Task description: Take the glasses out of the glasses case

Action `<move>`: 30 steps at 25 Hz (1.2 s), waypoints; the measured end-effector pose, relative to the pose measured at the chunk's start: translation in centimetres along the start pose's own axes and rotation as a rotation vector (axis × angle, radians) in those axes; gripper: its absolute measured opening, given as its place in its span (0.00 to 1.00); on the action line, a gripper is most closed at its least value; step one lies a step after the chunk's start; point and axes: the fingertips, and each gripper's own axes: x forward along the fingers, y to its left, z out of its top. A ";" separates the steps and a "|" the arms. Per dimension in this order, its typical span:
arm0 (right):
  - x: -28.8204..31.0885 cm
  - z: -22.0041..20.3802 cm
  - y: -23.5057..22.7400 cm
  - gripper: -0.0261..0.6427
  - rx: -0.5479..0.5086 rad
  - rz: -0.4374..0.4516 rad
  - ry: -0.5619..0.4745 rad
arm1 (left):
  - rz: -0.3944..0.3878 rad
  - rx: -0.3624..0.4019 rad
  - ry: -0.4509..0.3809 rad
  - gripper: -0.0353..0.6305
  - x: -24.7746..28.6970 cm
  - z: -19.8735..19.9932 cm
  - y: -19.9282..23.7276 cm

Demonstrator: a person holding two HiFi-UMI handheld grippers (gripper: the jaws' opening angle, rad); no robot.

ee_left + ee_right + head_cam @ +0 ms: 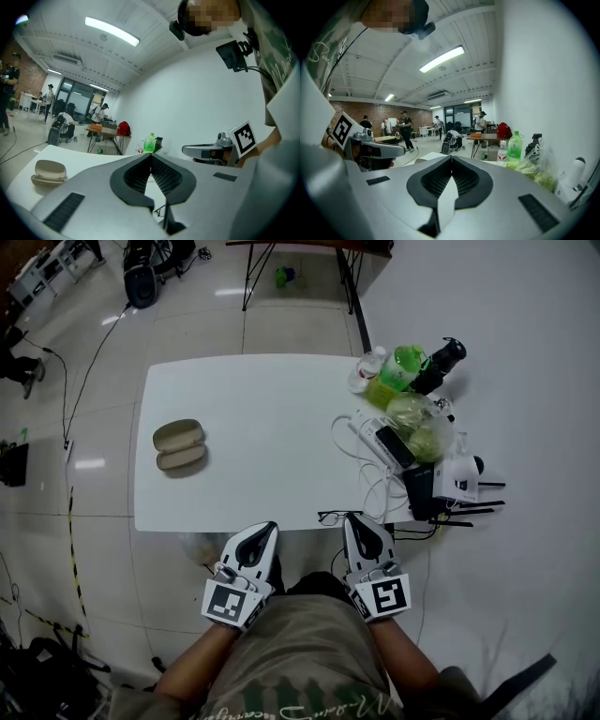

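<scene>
Two grippers sit nearest, side by side at the near edge of the table (272, 418), each grey and wedge-shaped with a cube of black-and-white square markers at its back. Both the left gripper (269, 527) and the right gripper (353, 519) have their jaws pressed together at the tips, with nothing between the ribbed black pads. One pair of glasses (333, 517), thin and dark-framed, lies on the white tabletop at its front edge, just beside the right gripper's tip and free of both grippers. One glasses case (179, 445), tan and smooth, lies well apart toward the table's left side; it shows two rounded oval halves, one against the other. At the right end is a cluster: one bright green plastic bottle (398, 368), one clear bottle (367, 367), one crinkled clear bag (419, 423) of green stuff, and looping white cable (349, 432)
</scene>
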 end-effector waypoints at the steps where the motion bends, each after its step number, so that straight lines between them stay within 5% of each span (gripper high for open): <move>1: -0.5 -0.1 0.1 0.06 0.004 0.005 -0.005 | 0.016 0.004 -0.002 0.06 -0.4 0.0 -0.4; 12: -8.8 -1.7 -1.8 0.06 0.013 0.086 -0.048 | 0.122 0.008 -0.082 0.06 -2.4 -0.9 -10.1; 21: -14.7 -3.5 -0.7 0.06 -0.021 0.089 -0.077 | 0.160 0.058 -0.072 0.06 -5.1 -3.6 -14.9; 30: -19.7 -5.9 0.1 0.06 0.056 0.176 -0.043 | 0.210 0.079 -0.029 0.07 -9.3 -4.8 -18.9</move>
